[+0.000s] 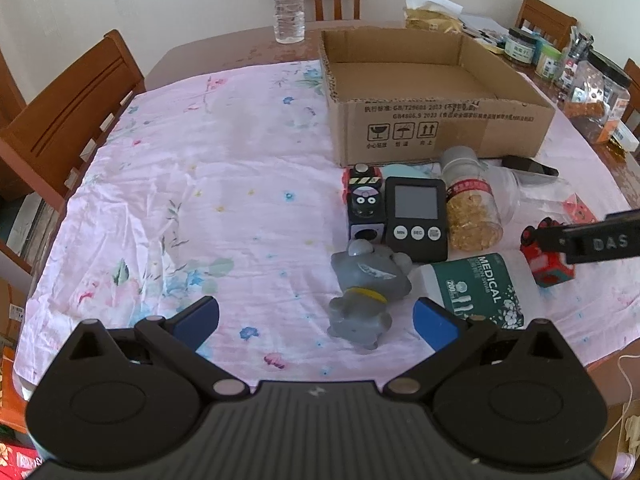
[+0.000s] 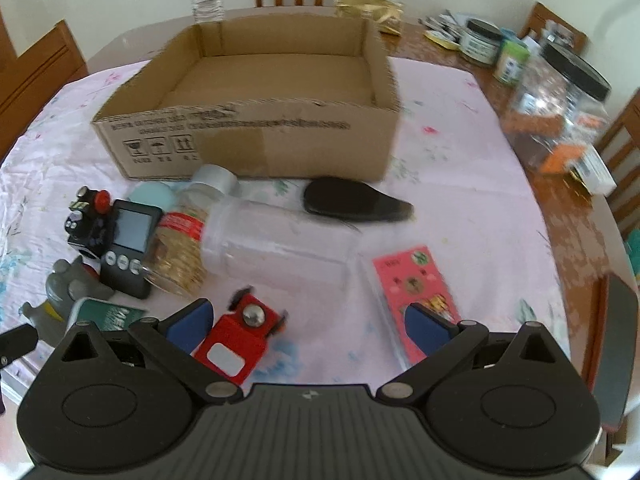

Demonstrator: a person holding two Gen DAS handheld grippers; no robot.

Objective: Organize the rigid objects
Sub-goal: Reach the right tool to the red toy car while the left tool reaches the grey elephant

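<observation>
Right wrist view shows the right gripper (image 2: 308, 320) spread wide over the red toy car (image 2: 240, 338), which lies low in the frame against the left finger, off-centre in the gap. Judged from this, the step in hand is picking up the car for the cardboard box (image 2: 256, 140), empty at upper centre. A good grasp would shift left to centre the car before closing across its body. The pink card pack (image 2: 416, 288) lies just beside the right finger and could be nudged. The clear plastic jar (image 2: 280, 244) and capsule bottle (image 2: 180, 252) lie between car and box. In the left wrist view, the left gripper (image 1: 316, 320) hangs spread near the grey figurine (image 1: 366, 292).
</observation>
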